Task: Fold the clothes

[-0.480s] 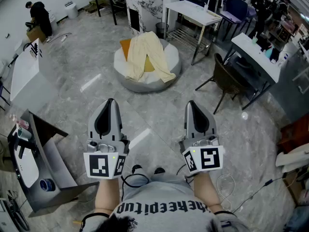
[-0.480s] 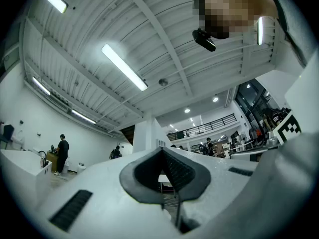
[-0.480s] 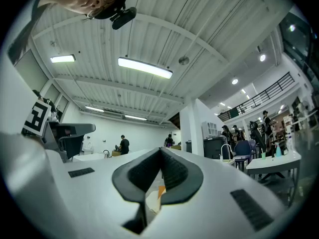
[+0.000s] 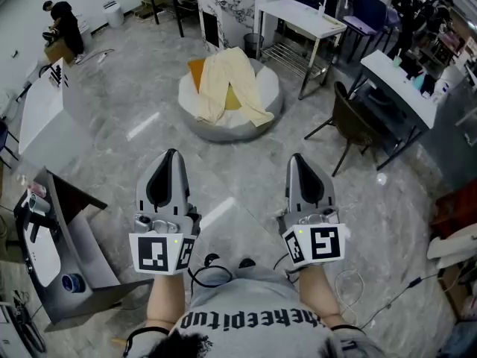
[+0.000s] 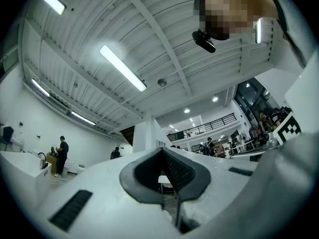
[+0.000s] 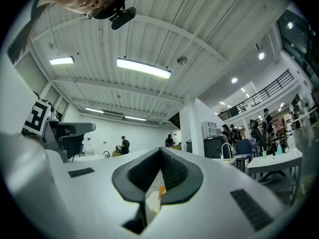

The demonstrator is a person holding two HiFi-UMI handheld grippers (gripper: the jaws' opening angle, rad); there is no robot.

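The floor point(image 4: 134, 103) is of grey tiles with a marble pattern, smooth and glossy, with pale reflections on it. The clothes point(image 4: 227, 77) are of pale yellow cloth, soft, matt and creased; the round cushion point(image 4: 267, 89) under them has a white matt fabric. The left gripper point(image 4: 170, 155) and the right gripper point(image 4: 297, 158) have white plastic shells, matt and finely grained; their pads point(image 5: 180, 173) look like dark grey rubber, ribbed. The table point(image 4: 298, 12) has a smooth white top and thin metal legs. The shirt point(image 4: 246, 304) is of grey matt cloth.
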